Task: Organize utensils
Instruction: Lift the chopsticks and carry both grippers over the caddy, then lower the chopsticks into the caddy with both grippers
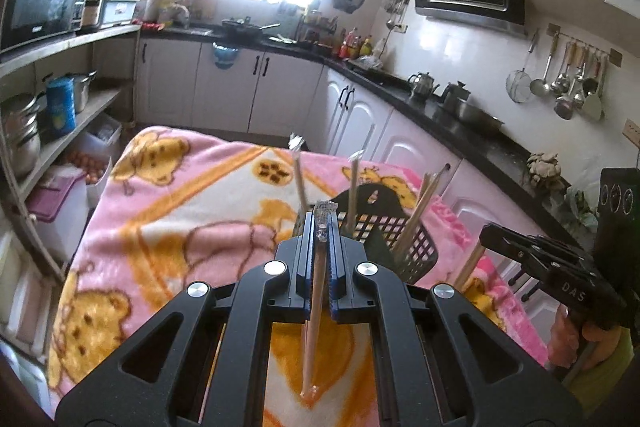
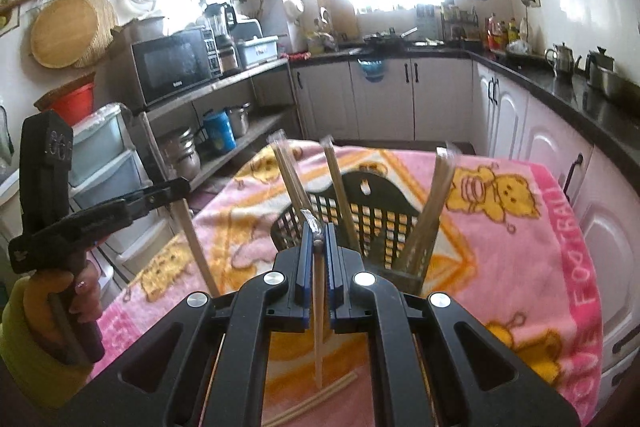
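A black mesh utensil basket (image 1: pixel 384 231) (image 2: pixel 360 215) stands on the table with the pink bear blanket (image 1: pixel 180 211) (image 2: pixel 520 227). Several wrapped chopstick pairs stand upright in it (image 1: pixel 354 187) (image 2: pixel 340 187). My left gripper (image 1: pixel 320 227) is shut on a wrapped chopstick pair (image 1: pixel 314 323), held just before the basket; it also shows in the right wrist view (image 2: pixel 182 189). My right gripper (image 2: pixel 319 237) is shut on another wrapped pair (image 2: pixel 319 327) close to the basket's near rim; it also shows in the left wrist view (image 1: pixel 486 233).
A loose chopstick pair (image 2: pixel 316 399) lies on the blanket under my right gripper. Shelves with a microwave (image 2: pixel 172 67) and pots stand on the left. White cabinets under a dark counter (image 1: pixel 460 115) run along the back and right.
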### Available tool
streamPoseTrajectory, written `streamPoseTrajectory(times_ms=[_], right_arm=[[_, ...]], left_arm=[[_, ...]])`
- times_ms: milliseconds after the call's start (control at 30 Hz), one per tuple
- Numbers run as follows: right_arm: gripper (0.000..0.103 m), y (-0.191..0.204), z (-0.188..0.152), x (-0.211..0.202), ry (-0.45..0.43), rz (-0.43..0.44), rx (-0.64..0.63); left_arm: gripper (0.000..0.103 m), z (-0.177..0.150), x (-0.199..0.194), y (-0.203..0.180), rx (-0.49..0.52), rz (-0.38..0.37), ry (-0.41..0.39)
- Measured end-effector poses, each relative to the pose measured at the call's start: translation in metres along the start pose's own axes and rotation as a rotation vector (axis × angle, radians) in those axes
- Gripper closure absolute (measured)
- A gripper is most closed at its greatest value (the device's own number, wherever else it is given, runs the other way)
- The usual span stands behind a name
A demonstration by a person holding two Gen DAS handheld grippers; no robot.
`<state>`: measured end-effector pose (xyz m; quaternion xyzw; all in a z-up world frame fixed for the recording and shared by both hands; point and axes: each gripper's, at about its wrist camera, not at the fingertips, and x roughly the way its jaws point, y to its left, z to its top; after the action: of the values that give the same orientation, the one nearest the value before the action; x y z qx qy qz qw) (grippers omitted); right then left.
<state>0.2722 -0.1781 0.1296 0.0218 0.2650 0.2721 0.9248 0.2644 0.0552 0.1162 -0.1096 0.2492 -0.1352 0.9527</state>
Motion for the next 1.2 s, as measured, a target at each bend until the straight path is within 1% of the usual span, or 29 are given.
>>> streamPoseTrajectory(times_ms=[200,667,933,1200], right_arm=[[0.097,0.008,0.023,-0.007,-0.052,0.011,-0.023],[0.097,0.015,0.064,-0.011,-0.117,0.007,-0.074],[0.097,0.010,0.084,-0.016,-0.166,-0.003,-0.069],[0.097,0.001,0.101,-0.020,-0.211,-0.024,-0.059]], left_arm=[[0.102,0.019,-0.001,-0.009,0.029,-0.007,-0.027],[0.102,0.061,-0.001,-0.019,0.064,-0.006,-0.095],[0.102,0.087,-0.003,-0.027,0.058,-0.016,-0.149],[0.102,0.106,0.002,-0.036,0.061,-0.003,-0.198]])
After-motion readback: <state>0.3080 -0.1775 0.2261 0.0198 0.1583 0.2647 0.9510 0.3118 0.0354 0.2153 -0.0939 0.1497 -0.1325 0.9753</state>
